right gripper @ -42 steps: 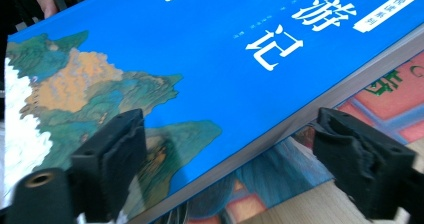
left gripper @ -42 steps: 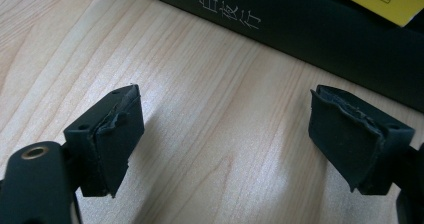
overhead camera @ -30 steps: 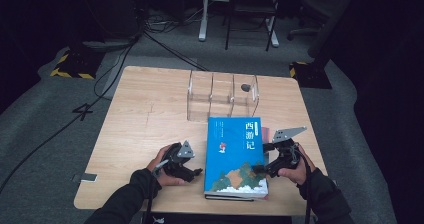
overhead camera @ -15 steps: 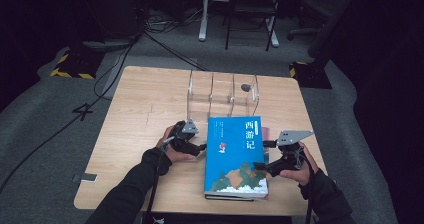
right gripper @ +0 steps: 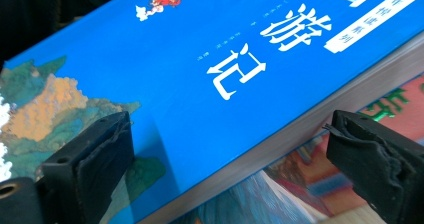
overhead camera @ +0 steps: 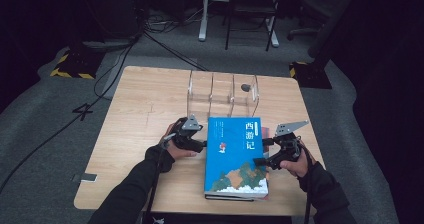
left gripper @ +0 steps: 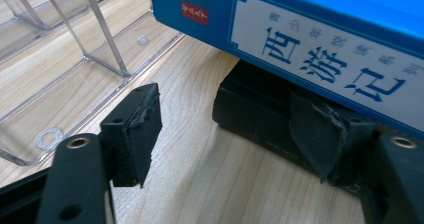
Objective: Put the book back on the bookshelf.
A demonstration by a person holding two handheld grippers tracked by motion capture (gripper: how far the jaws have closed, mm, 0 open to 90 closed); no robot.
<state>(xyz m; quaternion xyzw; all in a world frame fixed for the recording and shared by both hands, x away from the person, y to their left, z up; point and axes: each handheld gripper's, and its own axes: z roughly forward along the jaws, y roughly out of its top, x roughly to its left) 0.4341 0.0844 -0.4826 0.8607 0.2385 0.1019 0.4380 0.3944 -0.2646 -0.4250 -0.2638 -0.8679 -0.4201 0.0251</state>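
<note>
A blue book with white Chinese characters tops a small stack on the table. My left gripper is at its spine, near the far corner. In the left gripper view the left gripper is open and its jaws have just been closing. One pad rests against a black book under the blue spine. My right gripper straddles the blue book's page edge. Its jaws have just been opening. One pad sits over the cover, the other over a red-covered book below.
A clear acrylic rack with upright dividers stands on the wooden table just beyond the books, close to my left gripper. A small dark thing sits in its right slot. Cables and chair legs lie on the floor behind.
My left gripper has moved away from the person and slightly right, up along the book's spine to its far corner. The right gripper has stayed at the book's right edge.
</note>
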